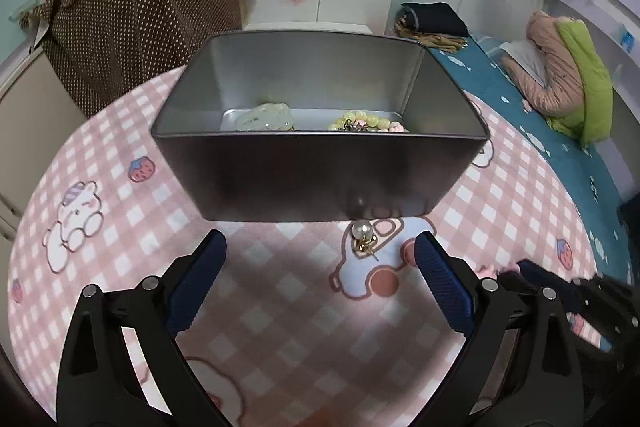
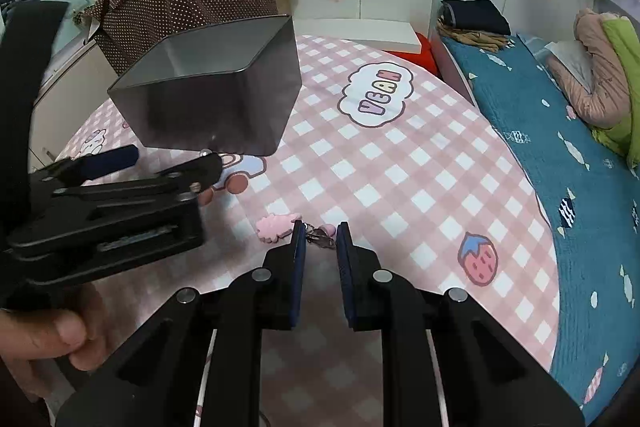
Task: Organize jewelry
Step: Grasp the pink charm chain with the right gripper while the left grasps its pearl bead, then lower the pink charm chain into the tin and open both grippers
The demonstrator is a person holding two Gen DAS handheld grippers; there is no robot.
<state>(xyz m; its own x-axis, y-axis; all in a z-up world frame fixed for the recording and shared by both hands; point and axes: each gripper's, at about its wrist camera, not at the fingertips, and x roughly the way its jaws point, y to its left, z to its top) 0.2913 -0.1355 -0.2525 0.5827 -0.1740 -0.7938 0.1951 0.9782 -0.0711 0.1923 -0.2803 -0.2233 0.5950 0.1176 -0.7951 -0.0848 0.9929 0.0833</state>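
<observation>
text: "VEAN" | on: cloud-shaped print (image 2: 375,95) of pink checked tablecloth (image 2: 420,179) | place: far right of metal tin (image 2: 208,95)

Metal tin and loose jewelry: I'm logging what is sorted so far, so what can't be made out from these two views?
- Metal tin, left wrist view: its near wall hides the front of the floor; only a pale green stone and bead bracelet show.
- Right wrist view: the tin's contents are hidden by its walls.
- Charm between the right gripper fingers: too small to identify; contact unclear.
</observation>
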